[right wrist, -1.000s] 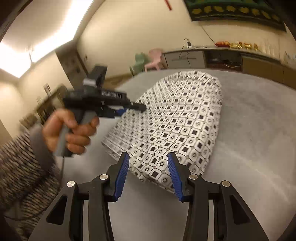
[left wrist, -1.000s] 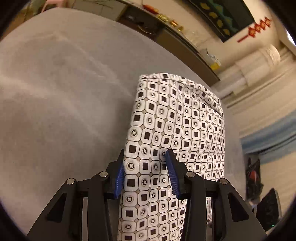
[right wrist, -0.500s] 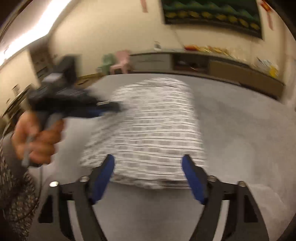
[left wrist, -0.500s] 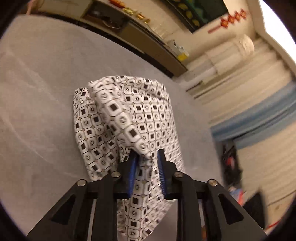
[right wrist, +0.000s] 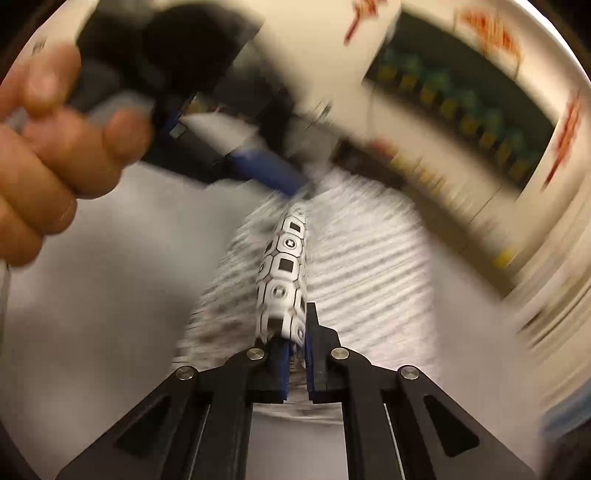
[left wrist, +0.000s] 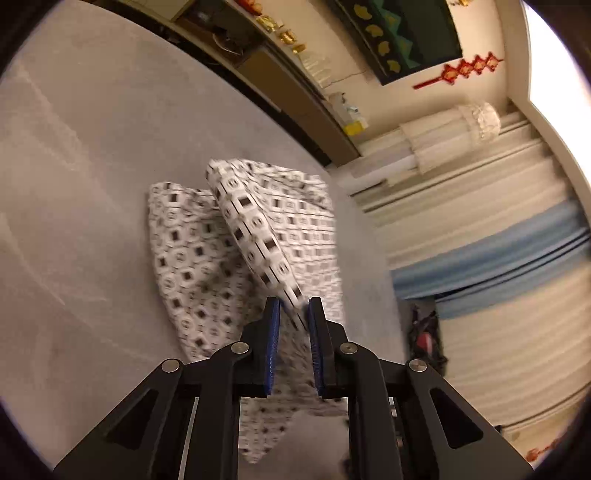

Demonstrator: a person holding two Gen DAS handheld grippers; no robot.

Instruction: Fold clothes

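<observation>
Black-and-white patterned cloth, printed with small squares and rounded octagons, lay partly on the grey surface and partly lifted from it; whether that surface was a bed or a desk, the views did not settle. No container stood anywhere you could see.

Your left gripper had its blue-padded jaws closing, with a raised ridge of the cloth running up from the heap and pinched between them. Your right gripper was closing too, its jaws nearly together on a rolled edge of the same cloth, which stood up as a narrow band ahead of the pads. In the right wrist view, your left hand gripped the black handle of the left gripper at the far end of that band; most of this view was smeared by motion.

Around the surface, a long low cabinet ran along the far wall with small gold and red objects on top. A dark green wall hanging and a red knotted ornament hung above it. Pale curtains with a blue band covered the right side.
</observation>
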